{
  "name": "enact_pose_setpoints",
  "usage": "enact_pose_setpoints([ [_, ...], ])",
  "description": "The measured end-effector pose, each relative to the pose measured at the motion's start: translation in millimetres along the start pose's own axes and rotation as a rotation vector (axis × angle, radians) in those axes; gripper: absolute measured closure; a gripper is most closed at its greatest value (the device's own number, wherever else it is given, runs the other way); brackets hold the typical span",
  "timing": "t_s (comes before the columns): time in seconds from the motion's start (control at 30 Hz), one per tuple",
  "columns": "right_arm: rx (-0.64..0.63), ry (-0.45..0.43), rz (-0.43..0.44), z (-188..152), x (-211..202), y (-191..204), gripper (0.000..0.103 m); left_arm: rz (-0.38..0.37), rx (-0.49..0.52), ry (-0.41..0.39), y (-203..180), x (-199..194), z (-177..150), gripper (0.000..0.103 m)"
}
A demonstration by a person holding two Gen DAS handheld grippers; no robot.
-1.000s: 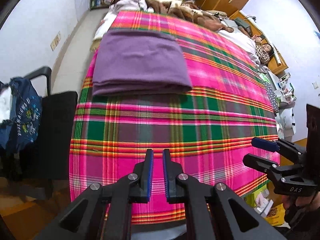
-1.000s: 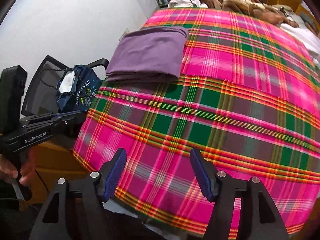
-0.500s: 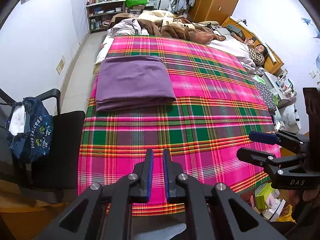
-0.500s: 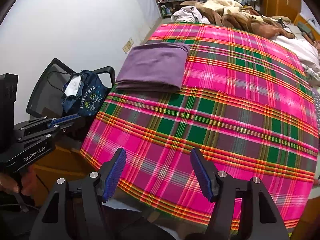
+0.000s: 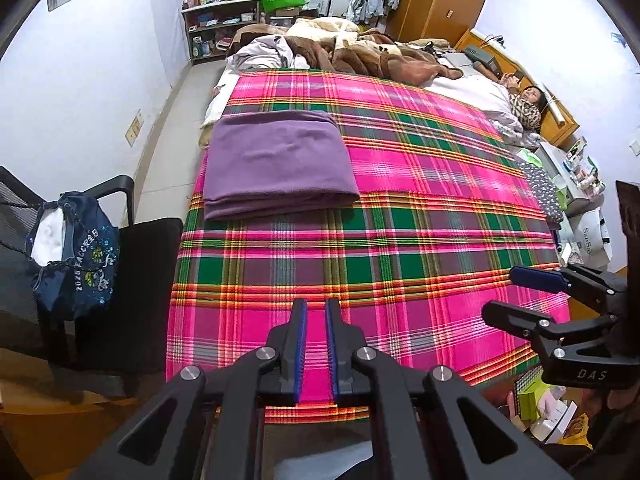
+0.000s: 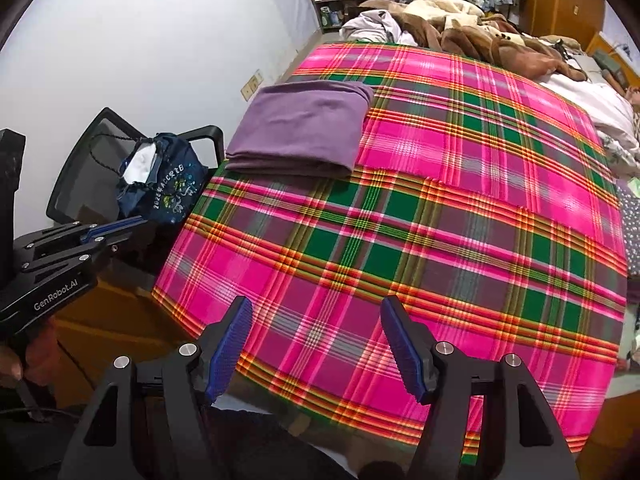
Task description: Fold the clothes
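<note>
A folded purple garment (image 5: 276,160) (image 6: 304,132) lies flat on the far left part of a pink and green plaid sheet (image 5: 380,248) (image 6: 420,240) that covers the bed. My left gripper (image 5: 316,304) (image 6: 120,226) hangs over the near edge of the sheet, its blue pads almost together with only a narrow slit and nothing between them. To its right, my right gripper (image 6: 316,308) (image 5: 500,294) stands wide open and empty, also above the near edge. Neither gripper touches the garment.
A black chair (image 5: 148,248) with a navy drawstring bag (image 5: 76,256) (image 6: 160,180) stands left of the bed. Heaped brown and white blankets (image 5: 360,52) lie at the far end. A person (image 5: 528,108) lies at the far right. Boxes (image 5: 588,216) crowd the right bedside.
Both grippers have risen and drawn back from the bed, so more of the sheet and the room shows. The jaws of both keep the same width. The purple garment has not moved.
</note>
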State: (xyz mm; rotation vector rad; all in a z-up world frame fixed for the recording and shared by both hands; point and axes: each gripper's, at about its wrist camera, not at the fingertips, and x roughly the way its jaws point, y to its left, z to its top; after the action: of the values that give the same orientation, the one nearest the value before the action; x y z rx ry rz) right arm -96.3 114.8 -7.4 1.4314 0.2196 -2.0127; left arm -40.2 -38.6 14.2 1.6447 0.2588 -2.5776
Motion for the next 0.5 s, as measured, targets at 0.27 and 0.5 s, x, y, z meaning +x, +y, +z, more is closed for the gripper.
enact_pose_setpoints([
  [0.27, -0.026, -0.009, -0.016, 0, -5, 4, 0.034, 0.026, -0.004, 0.010, -2, -3, 0, 0.094],
  [0.5, -0.053, -0.025, -0.017, -1, -7, 13, 0.034, -0.009, 0.005, 0.012, -4, -8, -2, 0.094],
])
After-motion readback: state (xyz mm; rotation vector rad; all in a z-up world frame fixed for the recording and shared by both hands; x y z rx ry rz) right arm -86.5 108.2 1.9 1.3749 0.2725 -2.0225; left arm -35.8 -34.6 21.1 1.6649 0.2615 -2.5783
